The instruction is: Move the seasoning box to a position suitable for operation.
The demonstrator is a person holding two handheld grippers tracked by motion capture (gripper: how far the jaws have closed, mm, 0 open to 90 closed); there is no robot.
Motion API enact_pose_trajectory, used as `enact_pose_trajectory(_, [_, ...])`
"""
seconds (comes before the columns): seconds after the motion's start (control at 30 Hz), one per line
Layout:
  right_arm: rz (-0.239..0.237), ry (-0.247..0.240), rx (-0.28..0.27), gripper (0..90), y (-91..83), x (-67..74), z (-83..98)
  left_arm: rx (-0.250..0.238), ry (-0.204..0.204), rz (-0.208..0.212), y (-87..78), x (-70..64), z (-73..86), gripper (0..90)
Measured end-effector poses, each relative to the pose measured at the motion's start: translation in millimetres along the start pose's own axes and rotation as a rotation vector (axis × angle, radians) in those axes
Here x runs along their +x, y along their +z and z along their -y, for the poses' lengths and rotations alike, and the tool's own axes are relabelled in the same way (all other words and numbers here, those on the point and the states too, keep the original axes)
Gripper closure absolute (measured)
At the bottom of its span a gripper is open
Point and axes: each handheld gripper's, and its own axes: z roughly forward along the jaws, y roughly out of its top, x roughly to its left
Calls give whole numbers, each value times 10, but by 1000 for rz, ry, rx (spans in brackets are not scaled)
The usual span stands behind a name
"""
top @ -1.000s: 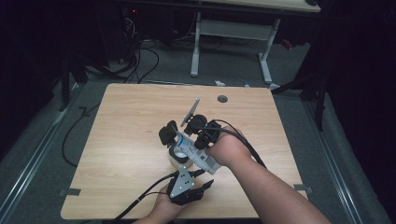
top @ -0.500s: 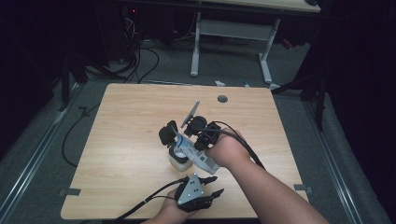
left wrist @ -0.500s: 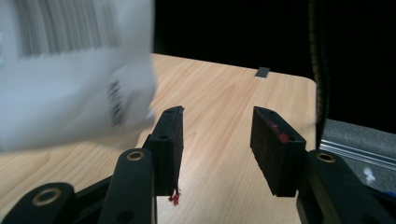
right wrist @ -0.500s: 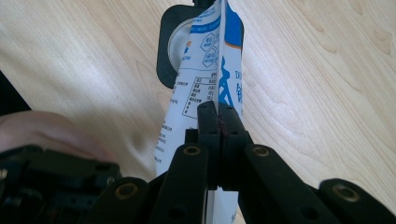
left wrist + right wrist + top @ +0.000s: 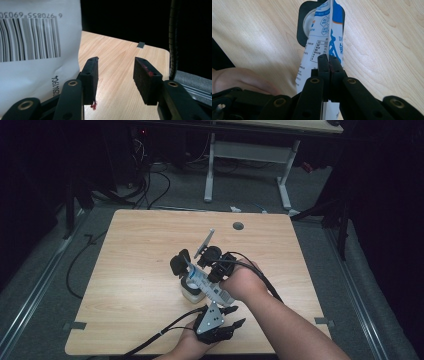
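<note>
R gripper (image 5: 329, 61): fingers pressed together, pinching the top seam of a white-and-blue pouch (image 5: 322, 37). In the right gripper view the pouch runs straight on from the fingertips, folded flat along the pinch, w/ small printed text on the near face and blue lettering on the far one. Beyond the pouch's far end, touching or just behind it, lies a black square-ish piece w/ a round pale centre (image 5: 303, 25); prob a lid or holder, can't tell which at this angle. Bare wooden table (image 5: 262, 30) on both sides of the fingers.

L gripper (image 5: 116, 71): fingers spread, nothing between the pads, just tabletop showing through the gap. They've just been closing a little, w/ no object in the gap. The pouch's white back panel w/ barcode (image 5: 32, 35) stands just beside the left-hand finger in the left gripper view, on its outer side; whether it touches the finger I can't tell.

High view: R gripper (image 5: 192, 270) sits mid-table, holding the pouch (image 5: 192, 285) upright-ish. L gripper (image 5: 235, 317) is near the table's front edge, just beside the pouch's base but apart from it, fingertips pointing off to the right in that view. Round hole w/ dark cap (image 5: 238, 226) well beyond both sets of fingers, toward the far edge.
</note>
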Motion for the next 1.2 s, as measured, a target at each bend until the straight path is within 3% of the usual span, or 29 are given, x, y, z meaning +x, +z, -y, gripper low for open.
enact_pose_trajectory(0.13, [0, 6, 0, 900, -1, -4, 16, 6, -2, -9, -5, 13, 24, 565])
enact_pose_trajectory(0.33, [-4, 9, -7, 900, -6, -17, 62, 24, -46, -24, 1, 97, 87, 562])
enact_pose_trajectory(0.47, [-3, 21, -5, 900, 5, -19, 104, 34, -55, -29, -8, 135, 113, 562])
enact_pose_trajectory(0.83, [-14, 49, -50, 900, 0, -71, 214, 35, -37, -29, -117, 143, 171, 542])
enact_pose_trajectory(1.2, [-19, 54, -66, 900, -20, -114, 257, 57, -26, -58, -363, 289, 233, 505])
